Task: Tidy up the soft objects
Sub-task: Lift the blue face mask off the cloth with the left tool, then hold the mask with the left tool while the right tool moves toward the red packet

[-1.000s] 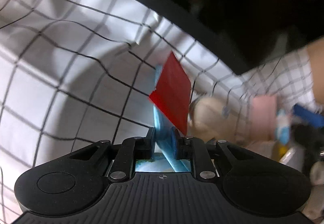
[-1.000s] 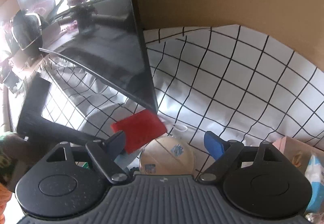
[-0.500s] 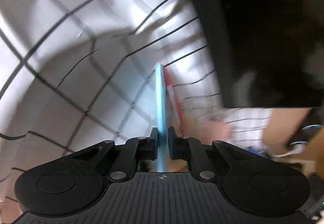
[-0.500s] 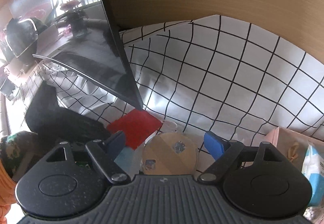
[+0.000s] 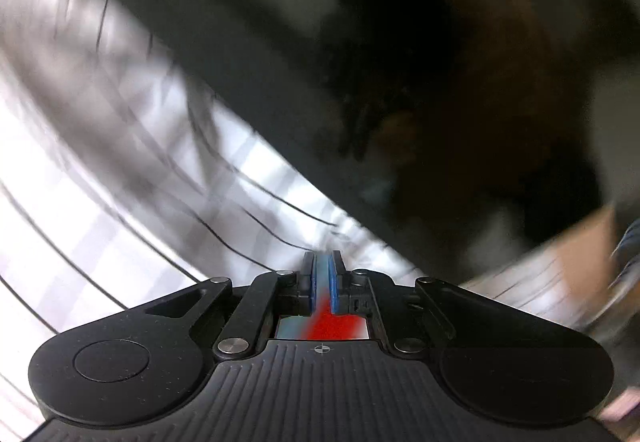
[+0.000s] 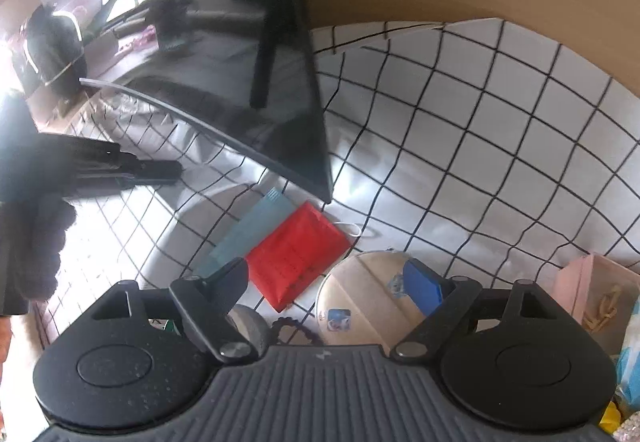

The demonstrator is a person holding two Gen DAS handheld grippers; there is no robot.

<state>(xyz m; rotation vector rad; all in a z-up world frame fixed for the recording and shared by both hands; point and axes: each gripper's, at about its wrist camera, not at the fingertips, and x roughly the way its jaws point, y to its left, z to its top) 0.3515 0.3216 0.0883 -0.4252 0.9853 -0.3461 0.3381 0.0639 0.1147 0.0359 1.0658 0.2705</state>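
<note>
Over on the checked cloth (image 6: 460, 162), red flat pouch (image 6: 296, 254) sits just far-left of the wide-open right gripper (image 6: 326, 272); left gripper (image 5: 322, 270) looks clenched on the thin pale-blue sheet (image 6: 252, 226).

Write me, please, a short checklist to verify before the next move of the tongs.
1. Right tongs open, empty: ok.
2. Red pouch in view on cloth: ok.
3. Mask next to pouch: ok.
4. Left tongs shut: ok; holding something: cannot tell.
5. Left view sharp: not ok, blurred.
6. Gap between monitor corner and pouch: cannot tell.
</note>
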